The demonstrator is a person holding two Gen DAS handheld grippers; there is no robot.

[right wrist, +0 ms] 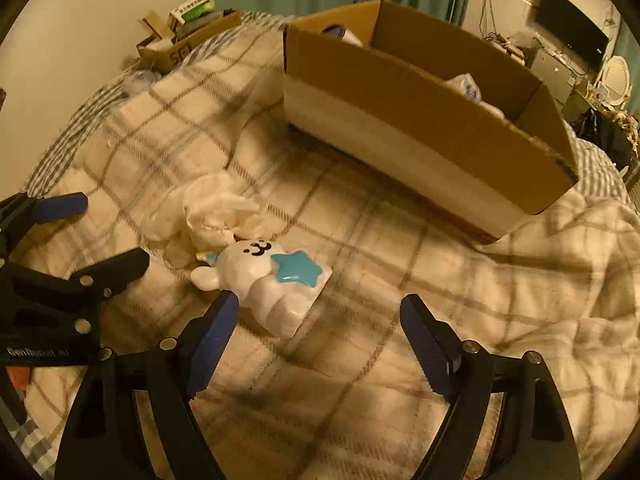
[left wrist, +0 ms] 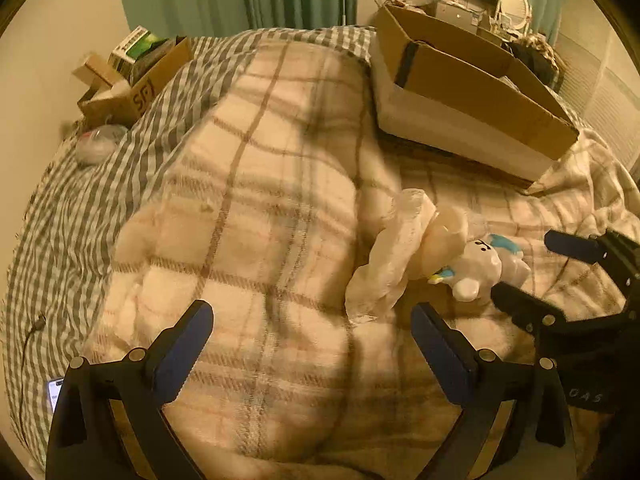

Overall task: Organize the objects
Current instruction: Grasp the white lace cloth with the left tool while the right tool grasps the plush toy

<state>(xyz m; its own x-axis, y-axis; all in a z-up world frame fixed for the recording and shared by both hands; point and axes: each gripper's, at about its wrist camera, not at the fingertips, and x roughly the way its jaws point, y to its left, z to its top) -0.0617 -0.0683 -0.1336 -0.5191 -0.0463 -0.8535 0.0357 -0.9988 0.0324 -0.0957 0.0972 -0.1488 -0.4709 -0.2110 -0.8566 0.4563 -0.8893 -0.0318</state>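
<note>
A white bunny toy (right wrist: 260, 280) with a blue star lies on the plaid blanket (right wrist: 360, 280), just ahead and left of my open, empty right gripper (right wrist: 320, 316). A crumpled white plastic bag (right wrist: 216, 208) lies just beyond the toy. In the left wrist view the toy (left wrist: 480, 268) and the bag (left wrist: 396, 252) lie to the right of my open, empty left gripper (left wrist: 312, 324). The right gripper (left wrist: 528, 268) shows at the right edge there, beside the toy. A large open cardboard box (right wrist: 400, 96) stands farther back, with some items inside.
A second cardboard box (left wrist: 132, 80) with a green carton stands at the bed's far left by the wall. A clear bag (left wrist: 96, 144) lies near it. A phone (left wrist: 54, 394) and a cable (left wrist: 32, 332) lie on the striped sheet at left. A desk with a monitor (right wrist: 568, 28) stands at back right.
</note>
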